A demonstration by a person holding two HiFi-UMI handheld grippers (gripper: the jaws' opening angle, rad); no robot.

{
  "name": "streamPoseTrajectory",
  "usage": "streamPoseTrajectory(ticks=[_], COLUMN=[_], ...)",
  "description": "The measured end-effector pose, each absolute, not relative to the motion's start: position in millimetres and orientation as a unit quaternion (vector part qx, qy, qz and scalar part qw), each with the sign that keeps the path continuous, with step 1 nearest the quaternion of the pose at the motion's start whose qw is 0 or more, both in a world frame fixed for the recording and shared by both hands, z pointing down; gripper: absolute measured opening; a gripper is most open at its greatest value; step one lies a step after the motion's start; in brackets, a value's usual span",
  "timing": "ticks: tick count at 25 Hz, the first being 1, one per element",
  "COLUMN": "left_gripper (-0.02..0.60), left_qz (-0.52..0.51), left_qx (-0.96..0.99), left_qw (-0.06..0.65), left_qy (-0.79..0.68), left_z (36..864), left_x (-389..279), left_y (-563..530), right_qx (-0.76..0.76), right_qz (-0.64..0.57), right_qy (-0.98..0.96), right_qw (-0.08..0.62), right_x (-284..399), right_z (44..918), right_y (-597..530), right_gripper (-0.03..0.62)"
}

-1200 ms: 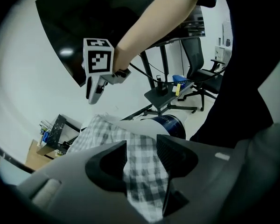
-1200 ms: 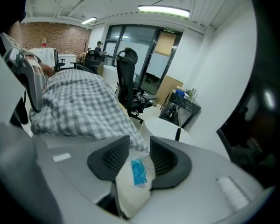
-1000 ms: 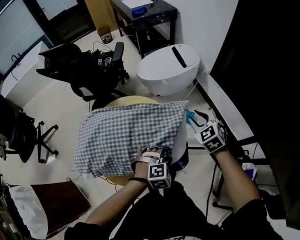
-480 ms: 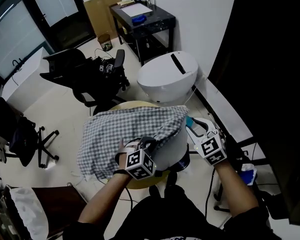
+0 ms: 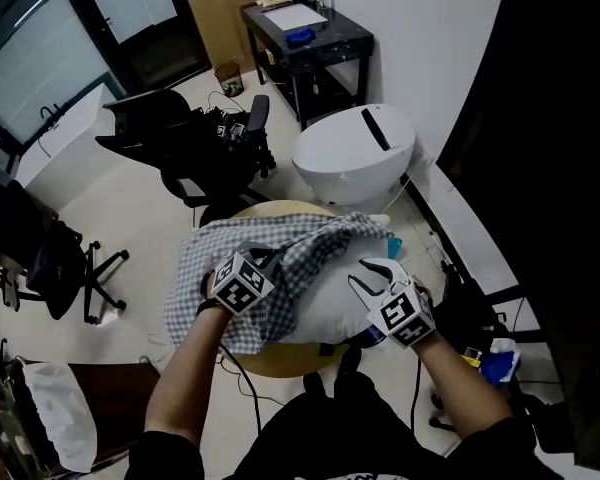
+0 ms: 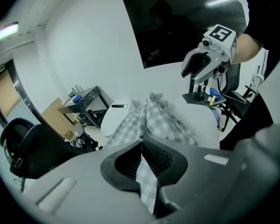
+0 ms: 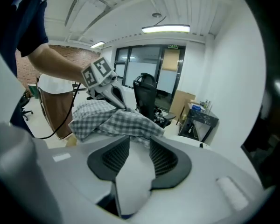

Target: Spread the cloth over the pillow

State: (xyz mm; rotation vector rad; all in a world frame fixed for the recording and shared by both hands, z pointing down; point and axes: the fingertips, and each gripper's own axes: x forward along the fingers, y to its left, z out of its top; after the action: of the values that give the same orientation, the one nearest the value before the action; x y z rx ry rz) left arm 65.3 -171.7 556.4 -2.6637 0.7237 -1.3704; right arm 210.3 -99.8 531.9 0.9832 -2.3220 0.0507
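Observation:
A grey-and-white checked cloth [image 5: 280,253] lies bunched over the left and far part of a white pillow [image 5: 330,313] on a round wooden table [image 5: 270,360]. My left gripper [image 5: 270,261] is shut on a fold of the cloth, which it holds raised. In the left gripper view the cloth [image 6: 154,120] runs as a strip between the closed jaws of the left gripper [image 6: 142,146]. My right gripper [image 5: 368,273] is open over the pillow's bare right side. In the right gripper view the pillow [image 7: 130,171] shows between the spread jaws of the right gripper [image 7: 133,146].
A white egg-shaped unit [image 5: 355,153] stands just beyond the table. Behind it is a black side table [image 5: 310,33]. A black office chair [image 5: 180,138] piled with gear is at the back left. Another chair [image 5: 55,258] is at the left, and cables run on the floor.
My left gripper shut on the cloth's near edge and drew it up and to the left, baring the pillow's near right side. The right gripper moved left onto the pillow.

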Motion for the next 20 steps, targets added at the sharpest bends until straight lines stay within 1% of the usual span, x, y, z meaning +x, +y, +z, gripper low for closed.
streamPoseTrajectory(ticks=[3, 6, 10, 15, 18, 20], left_gripper=[0.005, 0.011, 0.040, 0.040, 0.040, 0.040], left_qz=[-0.465, -0.470, -0.467, -0.466, -0.470, -0.471], left_qx=[-0.854, -0.850, -0.849, -0.849, -0.847, -0.846], left_qw=[0.018, 0.007, -0.003, -0.001, -0.001, -0.005], left_qy=[0.232, 0.237, 0.246, 0.248, 0.248, 0.249], left_z=[575, 587, 591, 591, 595, 597], left_x=[56, 52, 46, 45, 45, 44], left_y=[-173, -174, -174, -171, -170, -169], right_qx=[0.347, 0.342, 0.357, 0.368, 0.364, 0.360], right_qz=[0.013, 0.012, 0.031, 0.036, 0.078, 0.103], right_qy=[-0.879, -0.873, -0.864, -0.851, -0.853, -0.855], right_qw=[0.328, 0.347, 0.354, 0.374, 0.367, 0.358], right_x=[191, 187, 189, 201, 204, 205], right_z=[549, 564, 572, 576, 585, 590], right_y=[-103, -115, -140, -175, -187, -193], right_gripper=[0.147, 0.146, 0.142, 0.132, 0.124, 0.100])
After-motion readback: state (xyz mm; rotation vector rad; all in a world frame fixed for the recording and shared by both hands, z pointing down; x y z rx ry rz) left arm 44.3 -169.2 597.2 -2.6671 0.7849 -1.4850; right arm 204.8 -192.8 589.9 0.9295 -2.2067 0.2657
